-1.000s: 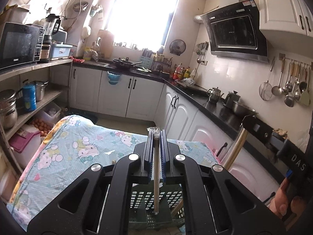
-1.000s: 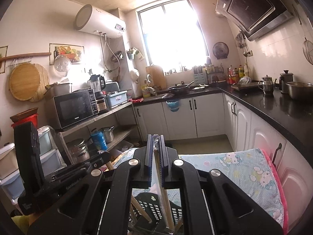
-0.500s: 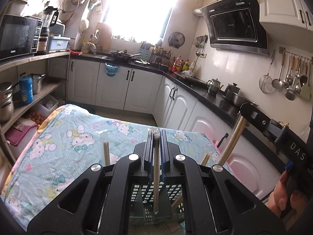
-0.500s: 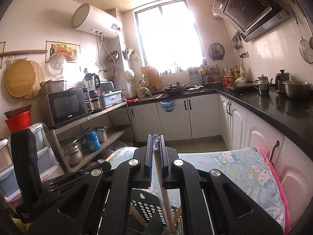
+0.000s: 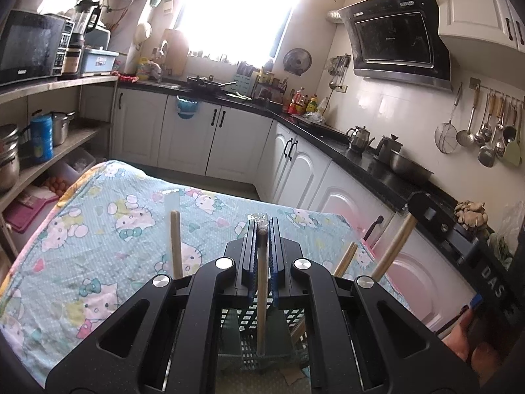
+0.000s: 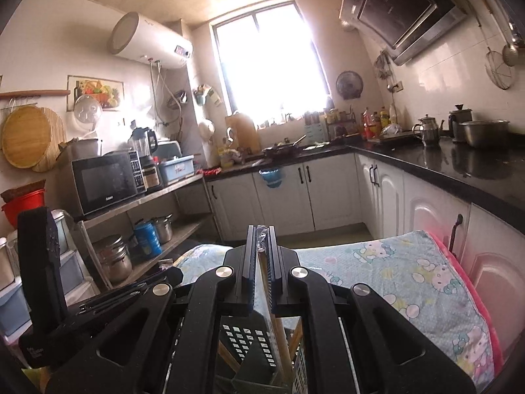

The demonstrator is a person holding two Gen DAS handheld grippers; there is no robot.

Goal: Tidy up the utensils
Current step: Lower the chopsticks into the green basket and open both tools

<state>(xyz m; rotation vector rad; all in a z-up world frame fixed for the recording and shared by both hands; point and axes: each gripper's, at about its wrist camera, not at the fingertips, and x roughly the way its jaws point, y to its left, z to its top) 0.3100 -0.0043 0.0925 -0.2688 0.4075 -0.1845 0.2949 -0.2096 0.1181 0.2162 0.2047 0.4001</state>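
My left gripper [image 5: 262, 226] is shut on a wooden utensil handle [image 5: 261, 295] that hangs down into a dark green slotted basket [image 5: 252, 335] below the jaws. Other wooden handles [image 5: 175, 243] stand up out of the basket on the left and on the right [image 5: 392, 246]. My right gripper [image 6: 261, 233] is shut on a wooden stick wrapped in clear plastic [image 6: 277, 325], which reaches down into the same basket [image 6: 249, 341]. The right gripper's body shows at the right edge of the left wrist view [image 5: 459, 239]; the left gripper's body shows at the left of the right wrist view [image 6: 42, 279].
The basket stands on a table with a Hello Kitty cloth [image 5: 98, 246]. White cabinets under a black counter [image 5: 361, 157] run along the back and right. Open shelves with a microwave [image 6: 105, 180] and pots stand on the left. Ladles hang on the right wall [image 5: 485, 131].
Both grippers have tilted or sunk a little over the basket with their sticks. More of the standing wooden handles now show beside the left gripper.
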